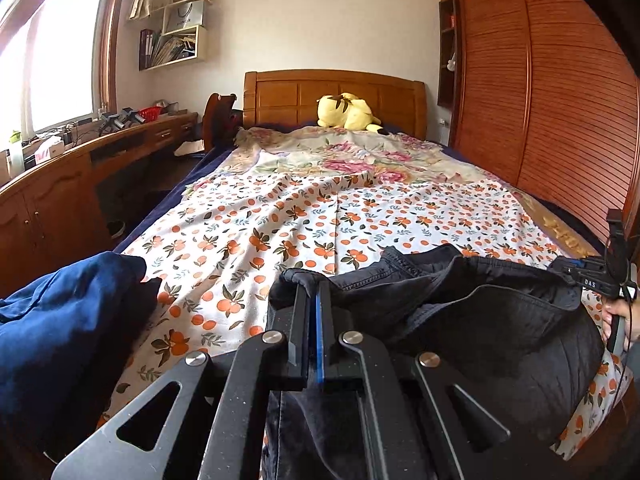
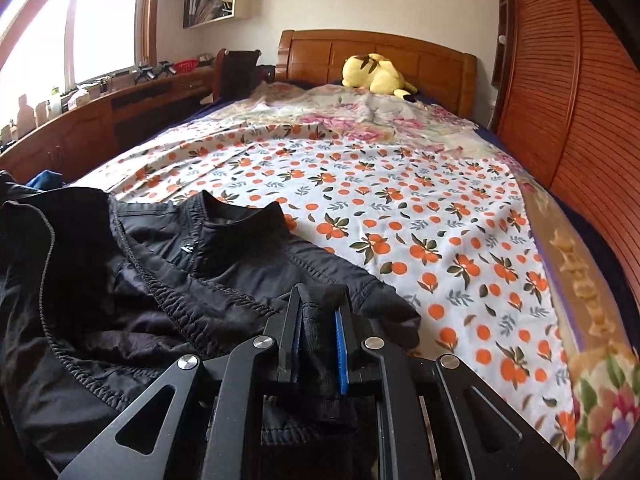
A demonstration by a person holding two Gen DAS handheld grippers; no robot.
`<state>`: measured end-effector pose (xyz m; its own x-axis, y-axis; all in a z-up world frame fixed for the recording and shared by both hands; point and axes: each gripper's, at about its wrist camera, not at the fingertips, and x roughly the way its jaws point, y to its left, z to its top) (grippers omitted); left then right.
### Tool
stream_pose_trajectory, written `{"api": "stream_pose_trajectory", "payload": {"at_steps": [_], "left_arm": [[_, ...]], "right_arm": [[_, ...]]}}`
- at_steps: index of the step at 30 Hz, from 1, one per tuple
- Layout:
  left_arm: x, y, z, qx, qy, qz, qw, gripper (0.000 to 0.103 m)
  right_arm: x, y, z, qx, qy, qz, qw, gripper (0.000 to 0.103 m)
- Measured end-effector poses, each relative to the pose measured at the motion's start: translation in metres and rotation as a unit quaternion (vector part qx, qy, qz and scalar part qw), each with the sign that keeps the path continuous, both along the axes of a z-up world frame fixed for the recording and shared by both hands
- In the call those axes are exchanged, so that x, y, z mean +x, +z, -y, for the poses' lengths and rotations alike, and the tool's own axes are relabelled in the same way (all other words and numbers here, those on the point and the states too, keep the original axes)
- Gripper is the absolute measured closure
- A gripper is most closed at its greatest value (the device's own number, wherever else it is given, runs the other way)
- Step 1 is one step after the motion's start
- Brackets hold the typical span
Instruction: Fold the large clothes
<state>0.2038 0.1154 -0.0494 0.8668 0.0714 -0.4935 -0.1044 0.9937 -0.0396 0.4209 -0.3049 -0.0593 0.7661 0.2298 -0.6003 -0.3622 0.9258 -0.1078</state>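
A large black jacket [image 1: 480,312] lies bunched at the near end of the bed, on the orange-print sheet [image 1: 280,224]. My left gripper [image 1: 314,286] is shut on a thin fold of the jacket's edge at its left side. In the right wrist view the black jacket [image 2: 180,280] spreads to the left, collar up, and my right gripper [image 2: 320,300] is shut on a thick wad of its fabric. The right gripper [image 1: 592,276] also shows at the far right of the left wrist view, held by a hand [image 1: 618,316].
A blue garment [image 1: 60,320] is heaped at the bed's near left corner. A yellow plush toy [image 1: 346,112] rests by the wooden headboard [image 1: 288,96]. A wooden desk [image 1: 80,176] runs along the left, a slatted wardrobe [image 1: 560,120] along the right.
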Motion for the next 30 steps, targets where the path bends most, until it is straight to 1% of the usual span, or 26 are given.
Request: {"api": "stream_pose_trajectory", "payload": {"at_steps": [3, 6, 8, 9, 11, 12, 13, 15, 17, 19, 21, 25, 26, 27, 30], "left_arm": [[0.007, -0.003, -0.001, -0.004, -0.002, -0.005, 1.0, 0.101], [0.016, -0.006, 0.0, -0.01, -0.006, -0.011, 0.9999, 0.1], [0.022, -0.008, 0.005, -0.01, -0.017, -0.011, 0.9997, 0.098], [0.025, -0.01, 0.007, -0.009, -0.022, -0.012, 0.9996, 0.095], [0.031, -0.013, 0.012, -0.008, -0.03, -0.012, 0.9994, 0.083], [0.033, -0.013, 0.015, -0.005, -0.031, -0.008, 0.9995, 0.065], [0.035, -0.013, 0.016, -0.003, -0.032, -0.004, 0.9995, 0.058], [0.041, -0.012, 0.018, -0.01, -0.038, -0.002, 0.9992, 0.055], [0.048, -0.011, 0.018, -0.02, -0.044, 0.0, 0.9988, 0.048], [0.057, -0.01, 0.023, -0.031, -0.056, 0.001, 0.998, 0.024], [0.064, -0.011, 0.031, -0.035, -0.068, 0.004, 0.9971, 0.023], [0.068, -0.017, 0.045, -0.025, -0.076, 0.011, 0.9968, 0.023], [0.068, -0.019, 0.048, -0.021, -0.084, 0.009, 0.9962, 0.023], [0.066, -0.02, 0.049, -0.019, -0.093, 0.01, 0.9954, 0.023], [0.062, -0.023, 0.049, -0.023, -0.101, 0.012, 0.9945, 0.023]], "right_arm": [[0.021, 0.0, 0.001, 0.012, -0.012, -0.009, 1.0, 0.09], [0.041, 0.0, 0.002, 0.023, -0.027, -0.008, 0.999, 0.09], [0.052, -0.003, 0.001, 0.025, -0.036, -0.009, 0.999, 0.09], [0.058, -0.005, 0.0, 0.024, -0.041, -0.011, 0.999, 0.09], [0.068, -0.012, -0.001, 0.021, -0.048, -0.017, 0.998, 0.09], [0.072, -0.015, -0.001, 0.019, -0.052, -0.021, 0.998, 0.09], [0.076, -0.018, -0.002, 0.018, -0.057, -0.025, 0.998, 0.089], [0.084, -0.023, -0.004, 0.021, -0.061, -0.032, 0.997, 0.089], [0.087, -0.024, -0.008, 0.017, -0.066, -0.029, 0.997, 0.09], [0.091, -0.023, -0.014, 0.011, -0.074, -0.024, 0.997, 0.09], [0.097, -0.022, -0.018, 0.009, -0.088, -0.023, 0.996, 0.089], [0.109, -0.024, -0.026, 0.001, -0.102, -0.039, 0.994, 0.089], [0.111, -0.024, -0.03, -0.008, -0.099, -0.041, 0.994, 0.086], [0.112, -0.025, -0.034, -0.019, -0.09, -0.044, 0.995, 0.086], [0.115, -0.024, -0.042, -0.057, -0.072, -0.056, 0.994, 0.083]]}}
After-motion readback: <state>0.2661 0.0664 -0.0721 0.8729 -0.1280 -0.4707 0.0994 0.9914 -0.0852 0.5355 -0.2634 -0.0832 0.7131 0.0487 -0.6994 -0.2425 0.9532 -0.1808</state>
